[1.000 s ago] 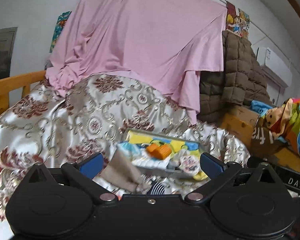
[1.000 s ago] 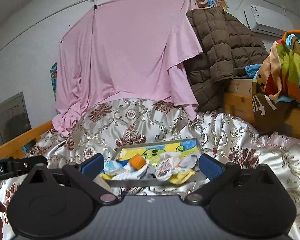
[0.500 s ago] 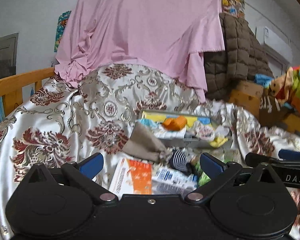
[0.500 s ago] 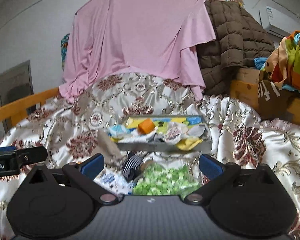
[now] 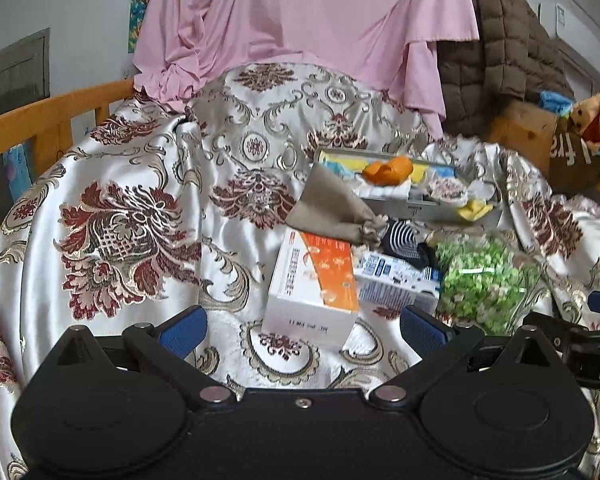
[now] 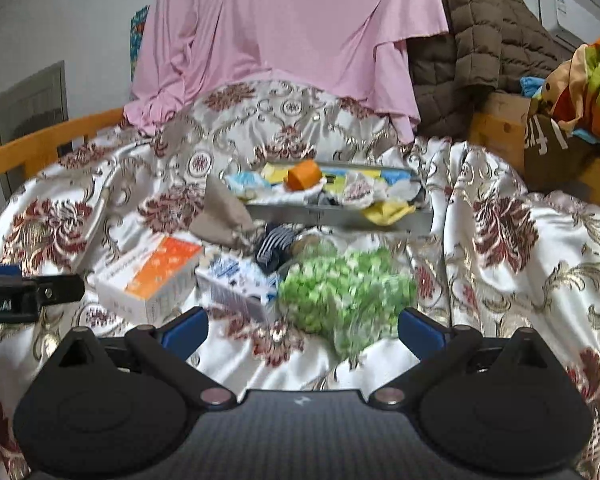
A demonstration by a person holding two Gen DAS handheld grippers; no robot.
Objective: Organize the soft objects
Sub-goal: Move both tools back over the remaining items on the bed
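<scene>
A pile lies on the patterned satin bedspread [image 5: 140, 208]: a grey drawstring pouch [image 5: 332, 204] [image 6: 220, 216], a striped sock [image 5: 404, 240] [image 6: 274, 242], a white-and-orange box [image 5: 316, 280] [image 6: 152, 276], a white-and-blue box [image 5: 392, 276] [image 6: 236, 280] and a clear bag of green pieces [image 5: 480, 280] [image 6: 344, 296]. Behind them a grey tray [image 5: 432, 210] [image 6: 340, 216] holds an orange item [image 5: 388, 170] [image 6: 304, 174] and crumpled cloths. My left gripper [image 5: 302, 326] is open, empty, just short of the orange box. My right gripper [image 6: 302, 328] is open, empty, just short of the green bag.
A pink sheet [image 6: 292, 28] and a brown quilted cover [image 6: 488, 48] hang behind the bed. A wooden rail [image 5: 48, 116] runs along the left side. Colourful bedding [image 6: 584, 80] and a cardboard box [image 6: 500, 120] are piled at the right.
Both grippers have tilted down and come closer to the pile; the boxes and the green bag, hidden a second ago, now show in front of the fingers. Both stay open.
</scene>
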